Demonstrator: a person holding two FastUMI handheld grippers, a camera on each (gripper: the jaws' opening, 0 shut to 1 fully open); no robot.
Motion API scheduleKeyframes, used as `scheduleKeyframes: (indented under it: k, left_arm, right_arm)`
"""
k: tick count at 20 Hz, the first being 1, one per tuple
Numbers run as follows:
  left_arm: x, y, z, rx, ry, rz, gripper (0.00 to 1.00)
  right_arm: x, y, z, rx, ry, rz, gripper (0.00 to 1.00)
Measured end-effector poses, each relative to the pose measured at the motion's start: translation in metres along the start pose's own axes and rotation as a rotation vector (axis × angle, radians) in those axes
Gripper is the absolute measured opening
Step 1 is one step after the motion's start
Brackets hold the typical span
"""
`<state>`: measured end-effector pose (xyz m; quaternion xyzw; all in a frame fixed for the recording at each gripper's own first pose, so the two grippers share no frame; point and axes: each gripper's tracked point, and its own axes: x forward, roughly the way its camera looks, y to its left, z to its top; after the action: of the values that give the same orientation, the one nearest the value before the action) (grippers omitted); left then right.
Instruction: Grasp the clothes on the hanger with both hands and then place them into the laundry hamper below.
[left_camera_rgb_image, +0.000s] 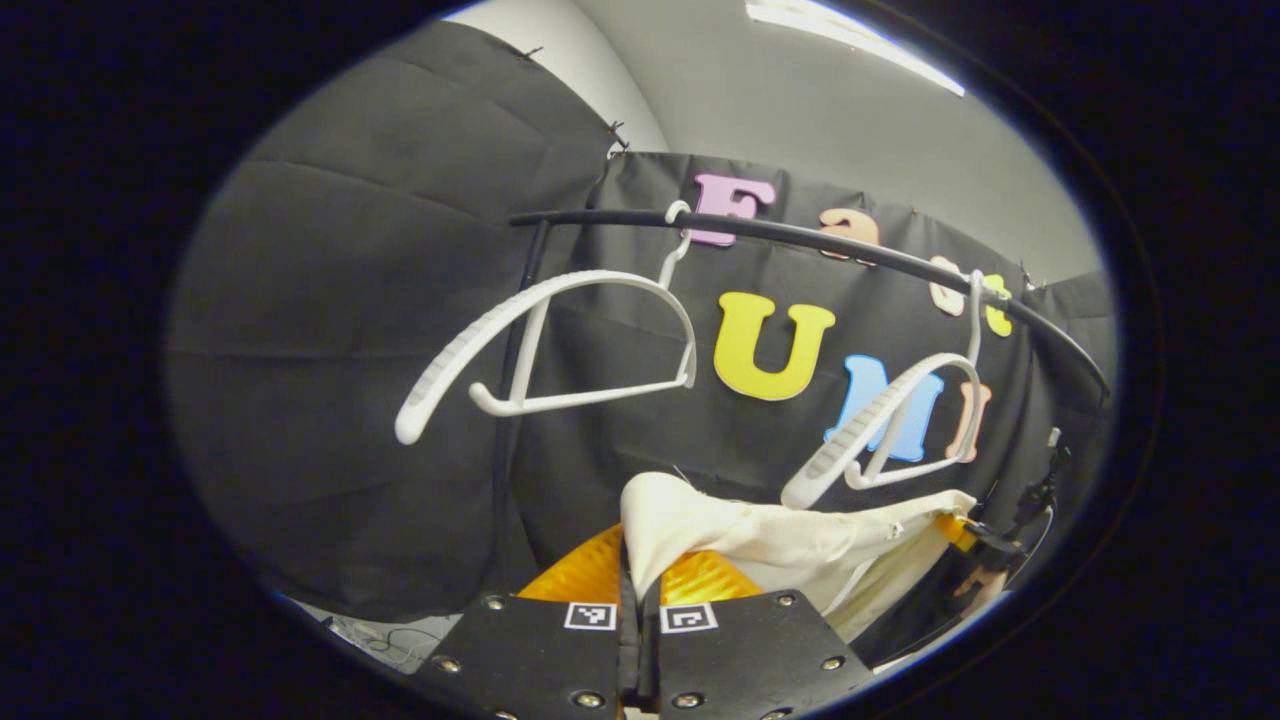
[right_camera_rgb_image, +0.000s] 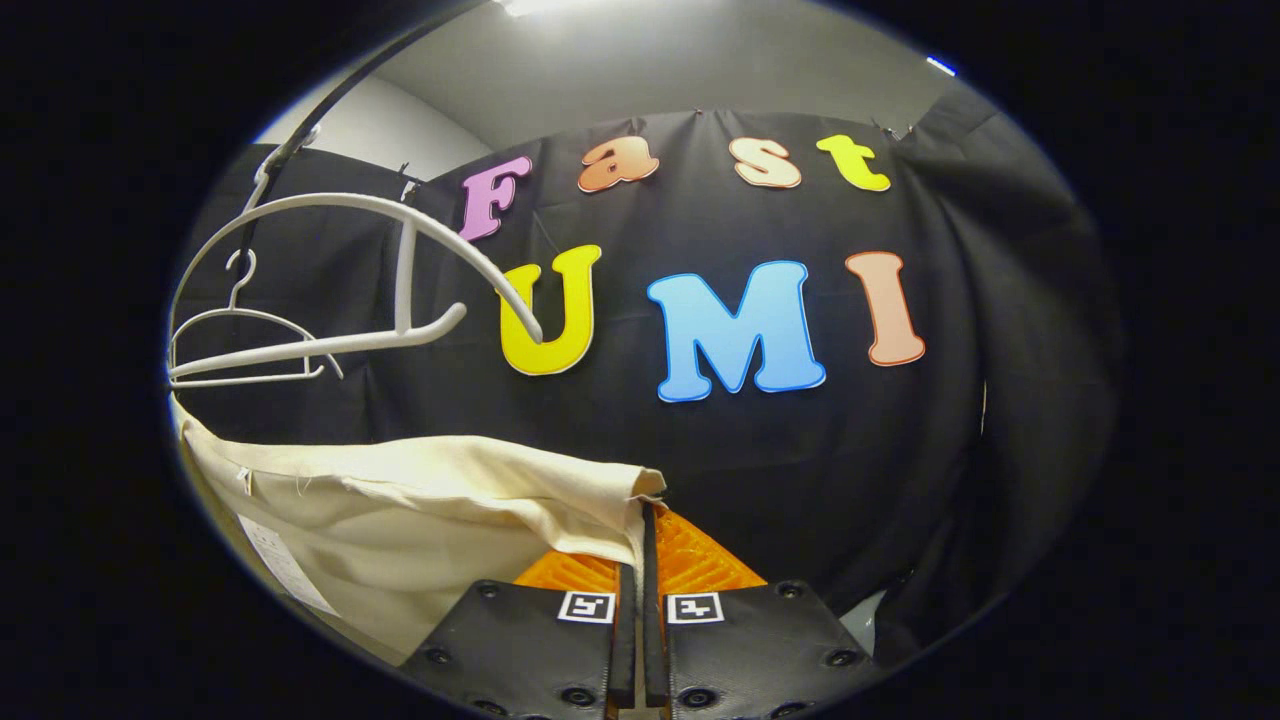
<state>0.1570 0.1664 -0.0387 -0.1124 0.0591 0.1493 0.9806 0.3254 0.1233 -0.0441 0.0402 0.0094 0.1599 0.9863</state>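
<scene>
Left tongs (left_camera_rgb_image: 638, 590) clenched on cream cloth (left_camera_rgb_image: 800, 540) | right tongs (right_camera_rgb_image: 640, 560) clenched on its other corner | cloth hangs between them, off the two bare hangers (left_camera_rgb_image: 560, 340) at 11 o'clock on the rail (left_camera_rgb_image: 800, 240) | grasp done; lowering into hamper left.

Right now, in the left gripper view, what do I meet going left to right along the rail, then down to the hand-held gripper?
First hanger → second hanger on the rail; below them, the cloth, one corner pinched in the left hand-held gripper.
</scene>
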Motion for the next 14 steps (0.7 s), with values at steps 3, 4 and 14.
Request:
scheduleKeyframes:
  k: [3, 4, 14]
  left_arm:
    - [-0.031, 0.004, -0.025, 0.012, 0.027, 0.038, 0.01]
    - [-0.044, 0.006, -0.035, 0.019, 0.043, 0.054, 0.01]
    - [-0.119, -0.023, -0.126, 0.024, 0.217, 0.083, 0.01]
  right_arm:
    - [-0.023, -0.006, -0.014, 0.022, 0.043, 0.027, 0.05]
    - [-0.031, -0.007, -0.021, 0.036, 0.063, 0.038, 0.05]
    - [-0.126, -0.033, -0.075, 0.122, 0.230, 0.048, 0.05]
